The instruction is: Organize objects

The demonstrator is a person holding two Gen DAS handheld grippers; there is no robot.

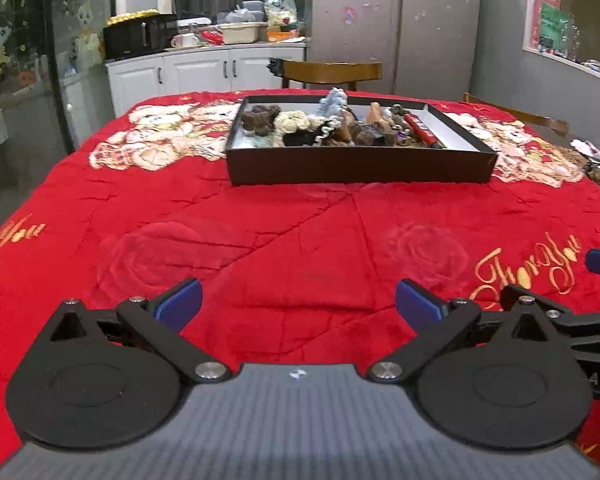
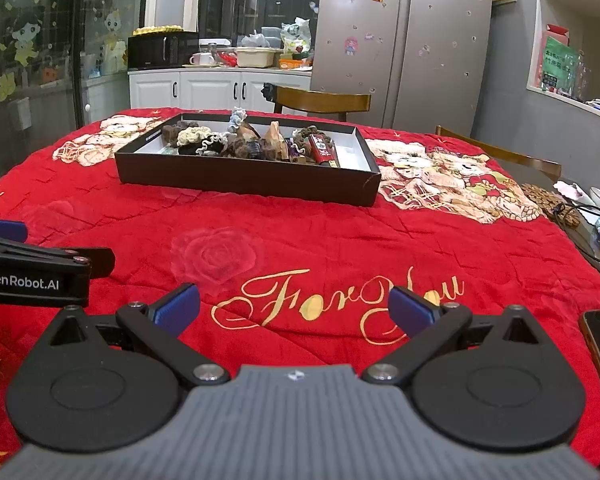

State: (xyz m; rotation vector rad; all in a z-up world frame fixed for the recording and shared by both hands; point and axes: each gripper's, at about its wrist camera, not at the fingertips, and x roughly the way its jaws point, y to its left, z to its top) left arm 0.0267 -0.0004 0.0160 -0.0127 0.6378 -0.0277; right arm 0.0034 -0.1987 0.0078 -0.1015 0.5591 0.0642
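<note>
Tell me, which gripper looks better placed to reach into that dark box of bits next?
Probably the left gripper: the box lies almost straight ahead of it. From the right gripper it sits off to the left. Both are open and empty.

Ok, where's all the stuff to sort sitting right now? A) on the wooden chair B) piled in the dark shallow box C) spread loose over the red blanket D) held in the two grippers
B: the scrunchies and other small items lie heaped inside the dark box on the red blanket; the left gripper and right gripper are open and empty.
</note>
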